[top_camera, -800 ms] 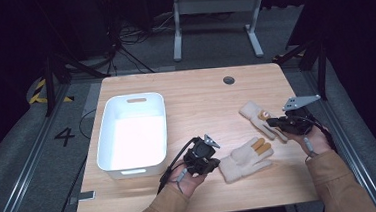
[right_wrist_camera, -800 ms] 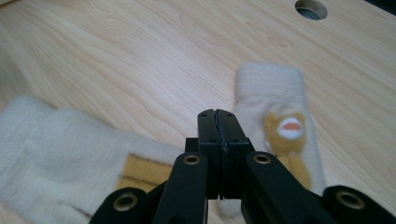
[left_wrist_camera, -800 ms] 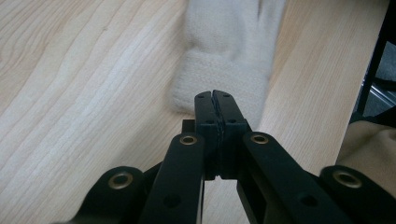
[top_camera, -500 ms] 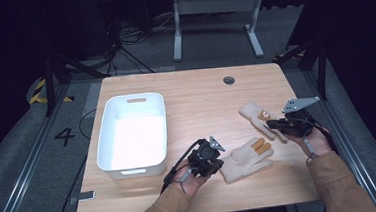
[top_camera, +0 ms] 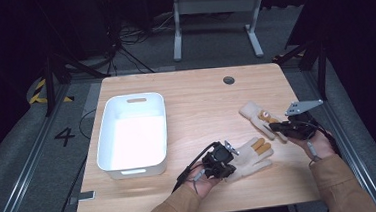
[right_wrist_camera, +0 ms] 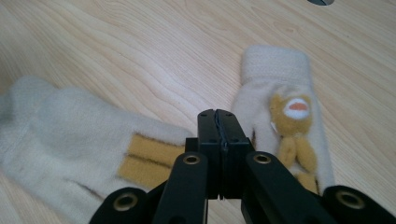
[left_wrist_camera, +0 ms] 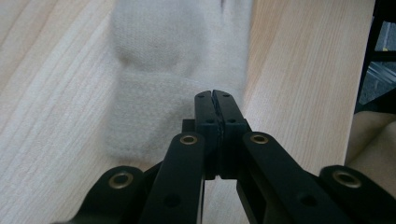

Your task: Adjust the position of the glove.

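I kept both grippers' jaws pressed together, the left gripper [top_camera: 228,159] at the near cream glove [top_camera: 250,158], the right gripper [top_camera: 272,127] at the far glove [top_camera: 255,114]; the white bin [top_camera: 106,144] at left held nothing.

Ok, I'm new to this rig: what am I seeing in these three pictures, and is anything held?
A person at a wooden table holds a two-jaw tool in each hand. The high view looks down from above: left gripper, right gripper. The other two pictures come from cameras riding on those tools, looking along their black jaws. On the table lie a white bin and two cream gloves: the near glove by the left gripper, the far glove with a small animal figure. Both grippers are shut, jaws pressed together, holding nothing.
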{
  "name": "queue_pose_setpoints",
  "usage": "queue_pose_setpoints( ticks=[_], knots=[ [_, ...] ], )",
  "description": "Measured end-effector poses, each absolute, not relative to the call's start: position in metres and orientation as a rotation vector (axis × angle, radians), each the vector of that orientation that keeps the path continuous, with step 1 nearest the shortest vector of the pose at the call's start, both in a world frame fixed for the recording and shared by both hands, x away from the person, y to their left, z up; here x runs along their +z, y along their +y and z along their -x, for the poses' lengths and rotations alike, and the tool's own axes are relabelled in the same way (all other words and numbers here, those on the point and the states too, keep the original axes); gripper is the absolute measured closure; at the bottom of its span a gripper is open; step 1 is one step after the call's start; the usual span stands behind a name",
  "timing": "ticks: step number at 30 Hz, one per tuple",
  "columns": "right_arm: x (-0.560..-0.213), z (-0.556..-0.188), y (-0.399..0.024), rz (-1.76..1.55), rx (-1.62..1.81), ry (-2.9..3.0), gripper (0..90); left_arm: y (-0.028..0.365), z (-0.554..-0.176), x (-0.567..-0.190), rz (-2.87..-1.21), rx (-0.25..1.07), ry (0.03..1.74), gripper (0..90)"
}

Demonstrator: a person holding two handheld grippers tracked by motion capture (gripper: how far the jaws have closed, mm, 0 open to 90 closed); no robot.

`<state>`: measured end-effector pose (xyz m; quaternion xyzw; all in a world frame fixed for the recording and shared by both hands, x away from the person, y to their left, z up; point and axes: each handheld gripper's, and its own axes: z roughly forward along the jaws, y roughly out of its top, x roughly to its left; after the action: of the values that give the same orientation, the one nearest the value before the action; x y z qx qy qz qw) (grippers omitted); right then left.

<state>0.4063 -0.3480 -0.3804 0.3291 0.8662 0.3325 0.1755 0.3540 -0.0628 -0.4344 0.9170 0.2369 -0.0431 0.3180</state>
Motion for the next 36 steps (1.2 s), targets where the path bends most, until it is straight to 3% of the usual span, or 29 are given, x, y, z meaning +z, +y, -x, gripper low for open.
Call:
queue_pose_setpoints(
  ticks=[7,25,36],
  knots=[
    [-0.382,-0.405,-0.343,-0.913,0.936,2.469,89.7,-0.067,-0.356,-0.439,-2.447,-0.135,0.613,89.8],
    [-0.384,-0.405,-0.342,-0.903,0.932,2.479,89.7,-0.04,-0.375,-0.439,-2.411,-0.01,0.797,89.8],
    [-0.383,-0.405,-0.346,-0.917,0.935,2.469,89.7,-0.021,-0.375,-0.435,-2.436,-0.046,0.871,89.7]
  ],
)
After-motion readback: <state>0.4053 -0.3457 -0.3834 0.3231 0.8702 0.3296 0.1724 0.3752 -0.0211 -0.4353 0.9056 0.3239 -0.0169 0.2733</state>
